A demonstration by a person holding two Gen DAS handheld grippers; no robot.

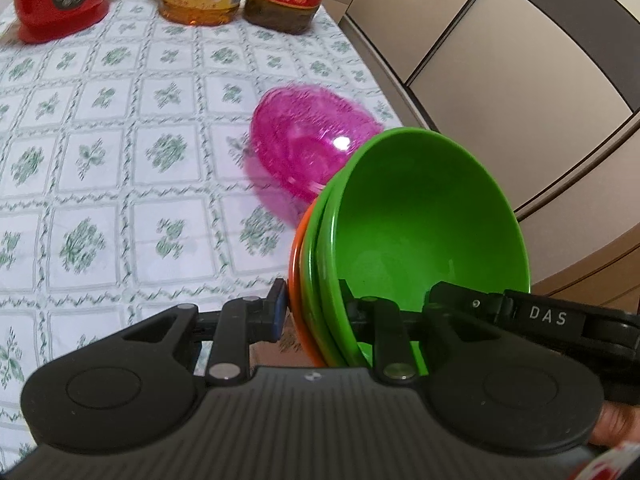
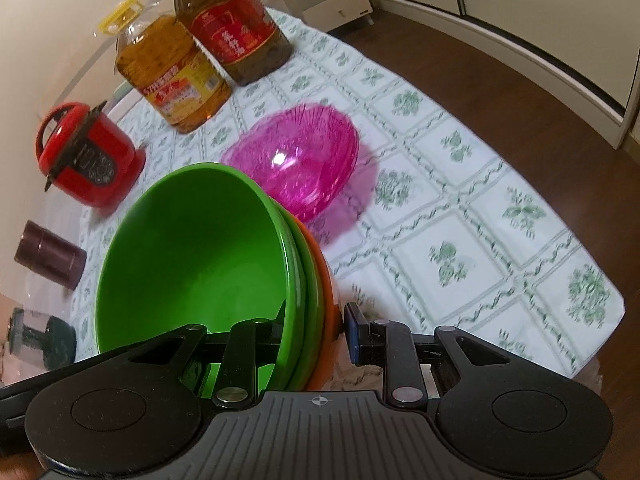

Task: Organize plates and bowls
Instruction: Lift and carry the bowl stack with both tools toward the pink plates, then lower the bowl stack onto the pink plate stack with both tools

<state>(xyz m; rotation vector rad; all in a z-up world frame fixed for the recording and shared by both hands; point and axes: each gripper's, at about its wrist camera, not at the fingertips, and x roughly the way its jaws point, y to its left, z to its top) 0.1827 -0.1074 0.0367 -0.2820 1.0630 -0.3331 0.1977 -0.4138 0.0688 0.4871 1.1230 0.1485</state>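
Bowls (image 1: 420,220), green nested over orange, hang tilted above the surface (image 1: 100,200), rim pinched on opposite sides by left gripper (image 1: 312,312) and right gripper (image 2: 316,332) jaws. Beyond: pink bowl (image 2: 296,160), oil bottles (image 2: 176,76). Only right view shows red cooker (image 2: 88,156) whole, plus jars (image 2: 50,254).

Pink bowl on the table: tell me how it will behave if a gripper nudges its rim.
The pink bowl looks like thin translucent plastic, so probably light and apt to slide on the tablecloth. Its rounded sides suggest it may rock or tip.
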